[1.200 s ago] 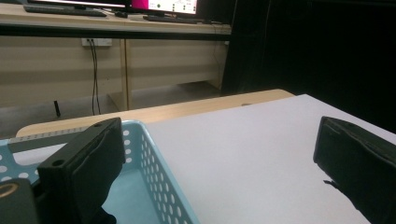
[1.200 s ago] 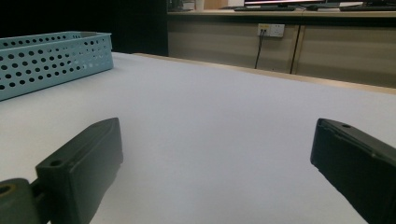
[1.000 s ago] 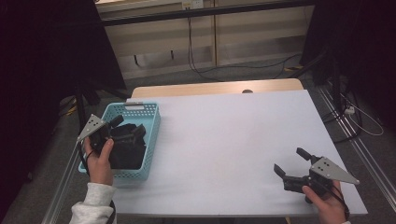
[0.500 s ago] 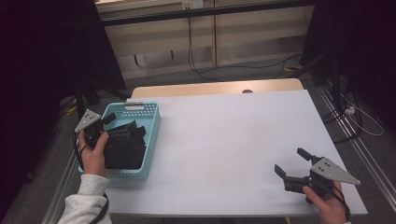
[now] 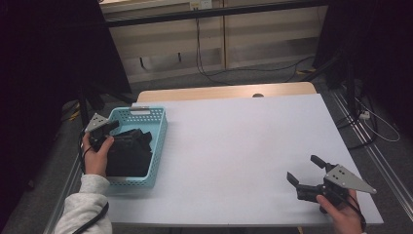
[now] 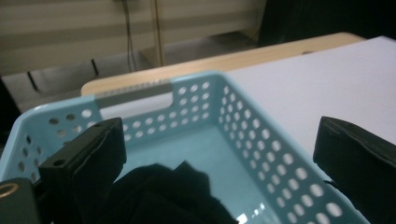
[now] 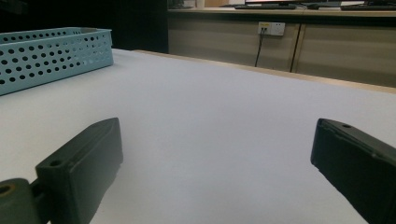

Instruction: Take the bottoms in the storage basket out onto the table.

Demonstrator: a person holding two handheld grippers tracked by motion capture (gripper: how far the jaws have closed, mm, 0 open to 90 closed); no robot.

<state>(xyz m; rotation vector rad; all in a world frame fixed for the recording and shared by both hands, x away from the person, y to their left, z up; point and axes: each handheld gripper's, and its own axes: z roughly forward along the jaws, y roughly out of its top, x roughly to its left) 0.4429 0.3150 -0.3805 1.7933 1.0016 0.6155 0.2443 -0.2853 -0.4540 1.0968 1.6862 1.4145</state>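
High view: the left gripper (image 5: 108,132) sits at the 9 o'clock edge of the table (image 5: 243,146), over the left rim of the blue basket (image 5: 158,141). Its jaws reach into the basket above the black cloth (image 5: 127,152), which lies heaped in the basket's near half. From here I cannot tell how far the jaws stand apart. Compared with a second ago, the left hand (image 5: 97,153) has drawn back toward 8 o'clock, and the grey plate has slid from above the basket's middle to outside its left wall. The cloth looks much the same, still inside the basket. The right gripper (image 5: 308,174) rests at 5 o'clock near the table's front right corner, jaws spread wide with nothing between them, and it has not moved since the earlier frames.

Left gripper view: both jaws stand well apart, one at 8 o'clock, one at 4 o'clock. The cloth (image 6: 163,196) bulges up between them at 6 o'clock, touching neither clearly. The basket's far wall (image 6: 140,105) with its handle slot lies at 12 o'clock, with white table beyond at 2 o'clock.

Right gripper view: the jaws are wide apart over bare table (image 7: 210,116). The basket (image 7: 51,53) shows at 10 o'clock, well apart from them.
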